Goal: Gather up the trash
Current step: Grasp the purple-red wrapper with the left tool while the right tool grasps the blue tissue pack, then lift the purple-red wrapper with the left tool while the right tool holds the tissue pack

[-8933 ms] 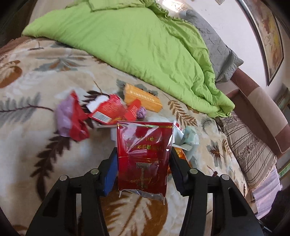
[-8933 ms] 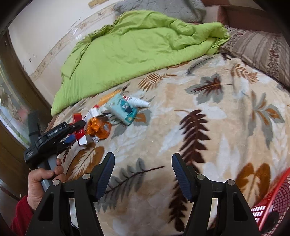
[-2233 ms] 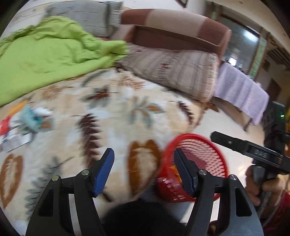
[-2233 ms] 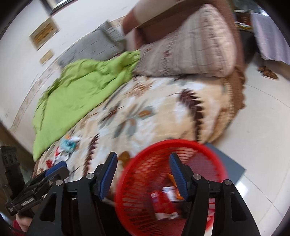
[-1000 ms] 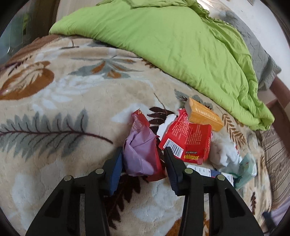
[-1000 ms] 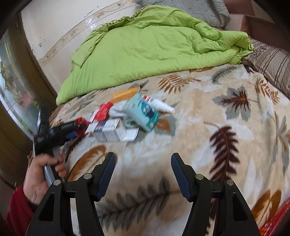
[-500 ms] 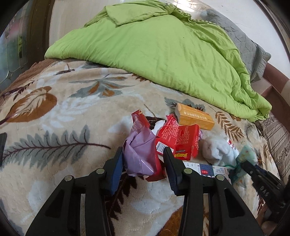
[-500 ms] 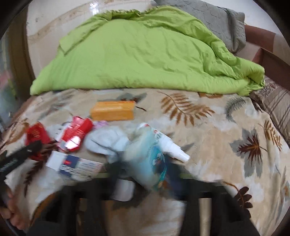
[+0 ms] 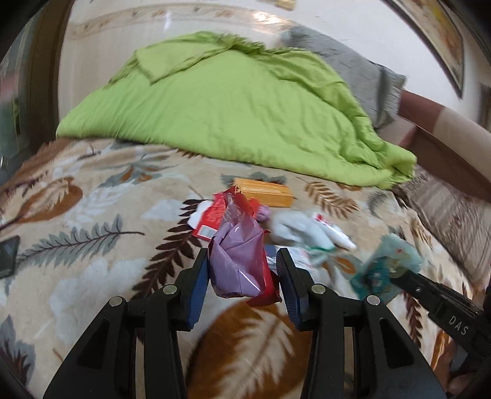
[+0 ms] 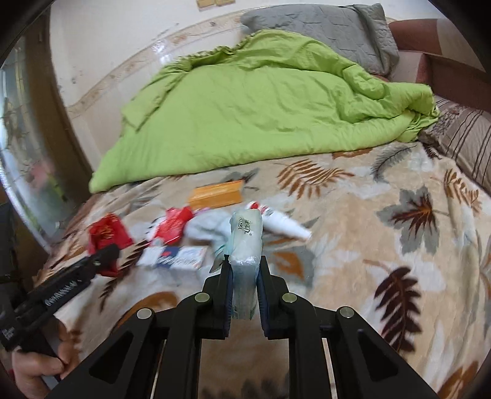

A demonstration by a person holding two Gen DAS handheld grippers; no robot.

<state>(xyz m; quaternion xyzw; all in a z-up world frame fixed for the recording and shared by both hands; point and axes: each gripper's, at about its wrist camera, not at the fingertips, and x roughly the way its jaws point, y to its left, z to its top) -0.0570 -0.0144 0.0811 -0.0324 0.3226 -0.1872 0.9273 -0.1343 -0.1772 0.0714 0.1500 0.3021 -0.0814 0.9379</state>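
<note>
My left gripper (image 9: 241, 276) is shut on a crumpled purple and red wrapper (image 9: 237, 254), lifted off the leaf-patterned blanket (image 9: 92, 245). My right gripper (image 10: 244, 282) is shut on a pale teal tissue pack (image 10: 245, 242), also raised; the same pack (image 9: 385, 264) shows at the right of the left wrist view. On the blanket lie an orange box (image 10: 216, 193), a red packet (image 10: 173, 227), a white and blue box (image 10: 176, 257), a white tube (image 10: 280, 224) and crumpled white paper (image 9: 299, 228).
A green quilt (image 10: 260, 116) and a grey pillow (image 10: 322, 24) fill the far side of the bed. A striped cushion (image 10: 463, 138) lies at the right. A dark phone (image 9: 7, 257) rests at the blanket's left edge. A hand (image 10: 33, 365) holds the left gripper's handle.
The right gripper moved in on the trash pile, shut on the teal tissue pack and lifted it. The left gripper has risen and rolled with the purple wrapper held.
</note>
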